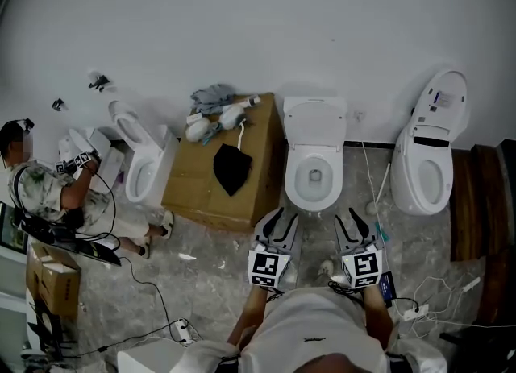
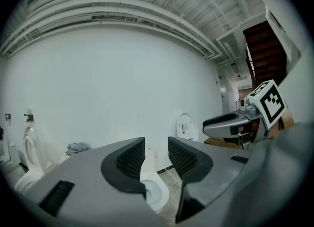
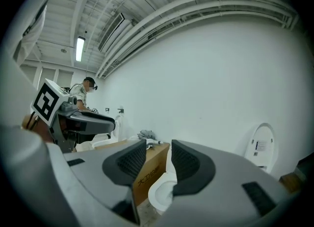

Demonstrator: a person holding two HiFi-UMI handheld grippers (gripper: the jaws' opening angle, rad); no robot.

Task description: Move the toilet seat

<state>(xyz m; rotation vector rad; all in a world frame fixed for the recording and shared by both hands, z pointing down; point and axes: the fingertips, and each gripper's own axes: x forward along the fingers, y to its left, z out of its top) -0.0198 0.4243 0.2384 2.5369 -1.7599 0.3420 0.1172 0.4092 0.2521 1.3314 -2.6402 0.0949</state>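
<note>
Cardboard box (image 1: 189, 190) beside the toilet (image 1: 295, 184); left gripper (image 1: 284, 217) and right gripper (image 1: 347, 217) jaws clenched, empty.

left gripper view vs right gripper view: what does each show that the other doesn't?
Only the left gripper view: the right gripper with its marker cube, off to the side.

Only the right gripper view: the left gripper, a person behind it, the cardboard box and a long ceiling lamp.

Both: the white wall, the middle toilet with its open bowl showing past the jaws, the grey cloth, and the lid-up toilet against the wall.
</note>
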